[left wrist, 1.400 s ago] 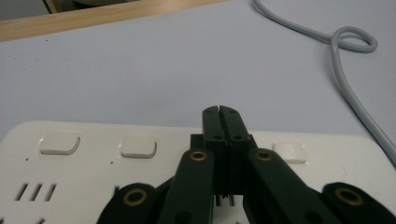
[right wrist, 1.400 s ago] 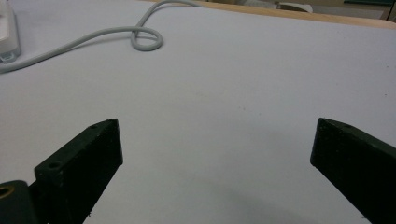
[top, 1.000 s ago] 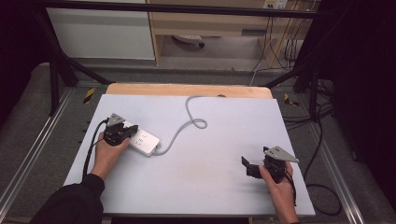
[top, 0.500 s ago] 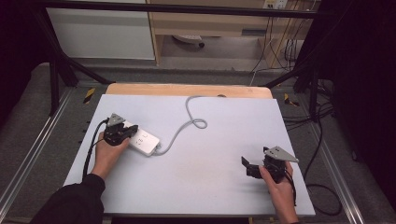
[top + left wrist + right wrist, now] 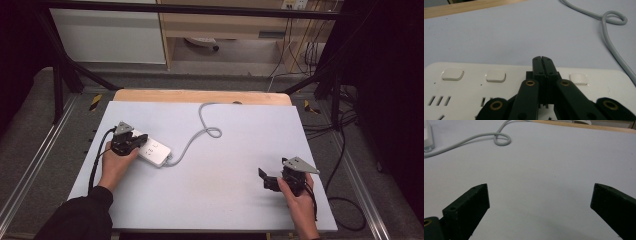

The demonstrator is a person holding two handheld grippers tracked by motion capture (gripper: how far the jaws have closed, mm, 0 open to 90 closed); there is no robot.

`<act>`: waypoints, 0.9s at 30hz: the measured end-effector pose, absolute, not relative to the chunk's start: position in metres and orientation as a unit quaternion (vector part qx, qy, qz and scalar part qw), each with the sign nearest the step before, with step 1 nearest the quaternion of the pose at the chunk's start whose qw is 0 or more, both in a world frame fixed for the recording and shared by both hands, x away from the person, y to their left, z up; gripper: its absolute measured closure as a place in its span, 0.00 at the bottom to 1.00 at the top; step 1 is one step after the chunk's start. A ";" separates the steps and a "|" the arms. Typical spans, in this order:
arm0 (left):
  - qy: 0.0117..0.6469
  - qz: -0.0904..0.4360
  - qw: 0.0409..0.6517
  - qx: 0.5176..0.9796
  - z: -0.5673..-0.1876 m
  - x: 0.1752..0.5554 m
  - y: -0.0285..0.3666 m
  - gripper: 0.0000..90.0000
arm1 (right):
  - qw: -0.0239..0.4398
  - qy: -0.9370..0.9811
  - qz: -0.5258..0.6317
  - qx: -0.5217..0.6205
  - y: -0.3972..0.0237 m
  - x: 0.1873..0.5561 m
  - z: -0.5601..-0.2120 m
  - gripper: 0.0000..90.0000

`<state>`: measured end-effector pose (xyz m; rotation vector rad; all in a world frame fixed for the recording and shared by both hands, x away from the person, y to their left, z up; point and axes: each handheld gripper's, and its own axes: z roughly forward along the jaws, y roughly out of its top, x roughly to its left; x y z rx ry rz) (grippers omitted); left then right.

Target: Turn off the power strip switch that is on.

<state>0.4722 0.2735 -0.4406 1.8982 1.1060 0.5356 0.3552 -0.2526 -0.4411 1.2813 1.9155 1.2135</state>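
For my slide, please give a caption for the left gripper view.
Shut left gripper over a white power strip, its grey cable looping behind.

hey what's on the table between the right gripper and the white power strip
Nothing but bare table in the high view. The right gripper stands open at the near right, the power strip lies at the left, and its grey cable curls away farther back.

The high view looks forward and down over the whole table, while the left gripper view sits close above the power strip beneath its jaws, and the right gripper view looks low past its jaws toward the grey cable (shared by all three).
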 end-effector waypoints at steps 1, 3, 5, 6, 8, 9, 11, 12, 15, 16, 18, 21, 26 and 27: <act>0.442 0.211 0.428 0.760 -0.441 0.472 0.273 1.00 | 0.265 0.709 0.449 0.475 -0.253 0.355 -0.441 0.03; 0.440 0.202 0.432 0.761 -0.441 0.472 0.271 1.00 | 0.266 0.709 0.449 0.474 -0.253 0.355 -0.441 0.03; 0.437 0.212 0.424 0.764 -0.440 0.472 0.269 1.00 | 0.266 0.709 0.449 0.474 -0.253 0.355 -0.441 0.03; 0.436 0.210 0.423 0.766 -0.440 0.472 0.269 1.00 | 0.266 0.709 0.449 0.474 -0.253 0.355 -0.441 0.03; 0.438 0.208 0.426 0.764 -0.440 0.472 0.270 1.00 | 0.266 0.708 0.450 0.474 -0.253 0.355 -0.441 0.03; 0.436 0.210 0.425 0.765 -0.440 0.472 0.270 1.00 | 0.266 0.708 0.450 0.474 -0.253 0.355 -0.441 0.03; 0.437 0.212 0.424 0.765 -0.440 0.472 0.269 1.00 | 0.266 0.708 0.450 0.474 -0.254 0.355 -0.441 0.03; 0.438 0.216 0.422 0.764 -0.440 0.472 0.269 1.00 | 0.266 0.708 0.450 0.475 -0.254 0.355 -0.441 0.03; 0.450 0.229 0.419 0.755 -0.441 0.473 0.272 1.00 | 0.266 0.709 0.450 0.474 -0.253 0.355 -0.441 0.03; 0.454 0.230 0.418 0.753 -0.441 0.474 0.275 1.00 | 0.266 0.709 0.450 0.474 -0.253 0.355 -0.441 0.03; 0.451 0.225 0.421 0.754 -0.441 0.474 0.278 1.00 | 0.266 0.709 0.450 0.474 -0.254 0.355 -0.441 0.03; 0.446 0.231 0.415 0.758 -0.440 0.473 0.277 1.00 | 0.266 0.708 0.449 0.475 -0.254 0.355 -0.441 0.03; 0.448 0.225 0.419 0.757 -0.440 0.472 0.276 1.00 | 0.266 0.709 0.449 0.473 -0.253 0.355 -0.441 0.03; 0.449 0.223 0.421 0.756 -0.440 0.471 0.276 1.00 | 0.267 0.709 0.449 0.474 -0.253 0.355 -0.441 0.03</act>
